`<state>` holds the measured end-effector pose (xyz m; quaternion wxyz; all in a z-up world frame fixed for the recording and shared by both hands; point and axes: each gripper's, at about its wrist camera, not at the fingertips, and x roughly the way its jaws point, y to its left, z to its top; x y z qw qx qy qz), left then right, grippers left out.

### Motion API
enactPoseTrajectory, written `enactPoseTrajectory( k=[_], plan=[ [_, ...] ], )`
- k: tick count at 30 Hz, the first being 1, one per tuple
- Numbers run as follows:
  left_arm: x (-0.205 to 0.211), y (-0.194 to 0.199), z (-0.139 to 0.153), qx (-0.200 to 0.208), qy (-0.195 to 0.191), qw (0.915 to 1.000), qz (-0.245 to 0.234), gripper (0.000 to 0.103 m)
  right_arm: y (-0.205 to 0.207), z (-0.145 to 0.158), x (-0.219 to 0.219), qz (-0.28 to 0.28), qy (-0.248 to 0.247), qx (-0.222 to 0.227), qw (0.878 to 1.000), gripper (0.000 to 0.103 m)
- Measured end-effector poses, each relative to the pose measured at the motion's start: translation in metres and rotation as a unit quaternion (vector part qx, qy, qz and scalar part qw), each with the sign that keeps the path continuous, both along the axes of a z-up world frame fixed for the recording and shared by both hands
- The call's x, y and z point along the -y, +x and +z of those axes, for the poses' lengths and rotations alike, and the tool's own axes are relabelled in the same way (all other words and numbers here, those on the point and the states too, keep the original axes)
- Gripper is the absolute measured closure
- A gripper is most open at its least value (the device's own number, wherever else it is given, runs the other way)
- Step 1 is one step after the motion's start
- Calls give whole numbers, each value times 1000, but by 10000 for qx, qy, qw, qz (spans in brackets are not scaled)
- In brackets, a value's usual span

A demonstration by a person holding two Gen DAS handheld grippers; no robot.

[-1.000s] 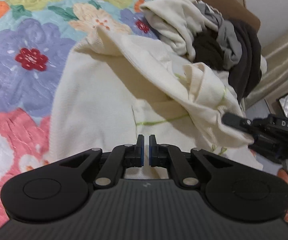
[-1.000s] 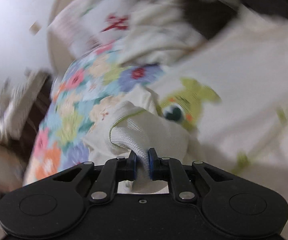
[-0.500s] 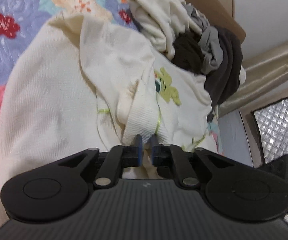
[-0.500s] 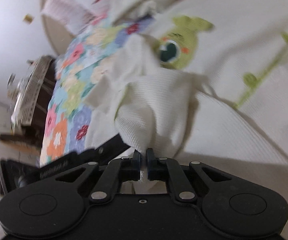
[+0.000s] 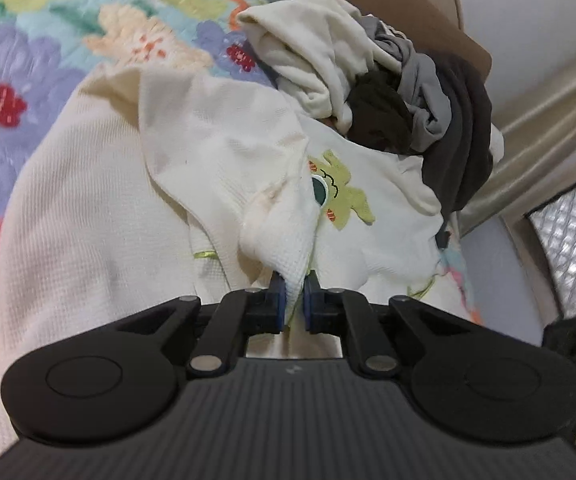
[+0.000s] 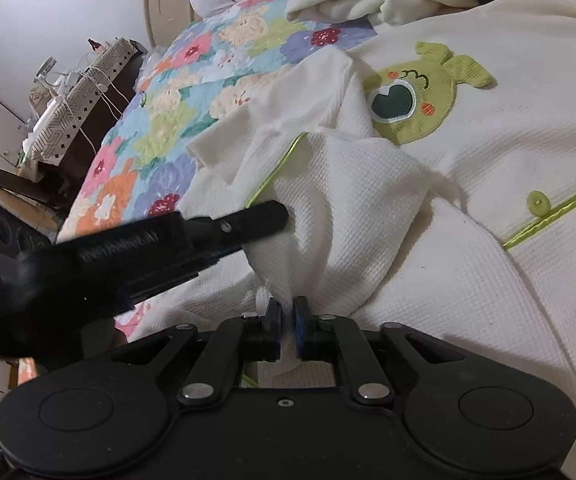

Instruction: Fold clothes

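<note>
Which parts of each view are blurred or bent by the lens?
Left wrist view: quilt at left edge smeared, shirt weave sharp, curtain bowed. Right wrist view: left gripper crossing close is soft, frog patch crisp, wall and side table curved.

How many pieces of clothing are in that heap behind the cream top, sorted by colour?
Heap beside the cream top on the floral quilt, as far as shows:
Cream: 1
Grey: 1
Dark brown: 1
Charcoal: 1
Total: 4 visible; more may be hidden underneath.
</note>
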<state>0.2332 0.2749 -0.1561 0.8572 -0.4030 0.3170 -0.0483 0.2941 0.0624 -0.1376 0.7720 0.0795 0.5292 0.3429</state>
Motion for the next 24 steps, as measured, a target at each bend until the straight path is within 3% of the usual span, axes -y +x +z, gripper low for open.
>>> enactPoseTrajectory(
  k=[2, 4, 8, 11, 16, 20, 22, 24],
  plan=[
    [1, -2, 3, 86, 52, 9999, 6, 96, 3, 7, 6, -54, -112, -2, 9999, 80],
    [1, -4, 11, 206, 130, 9997, -61, 96, 8, 19, 18, -180, -216, -13, 9996, 61],
    [1, -11, 33, 535, 394, 9974, -270, 96, 17, 53, 55, -618, -30, 135, 9980, 52],
    [-3, -22, 59, 1114, 329, 9923, -441, 96, 19, 75, 82, -886, 94, 419, 9951, 50],
    [32, -38, 102, 1625, 713, 9721, -1534, 95, 15, 89, 123, -1275, 439, 347, 9903, 49],
    [77, -53, 95, 1059, 1221, 9600, -2288, 91, 6, 73, 142, -1498, 336, -13, 9881, 49],
    [100, -54, 73, 393, 1337, 9561, -2579, 89, -1, 58, 148, -1473, 324, -245, 9882, 49],
    [122, -54, 51, -86, 1757, 9459, -2727, 89, -7, 45, 152, -1452, 264, -396, 9883, 49]
  ],
)
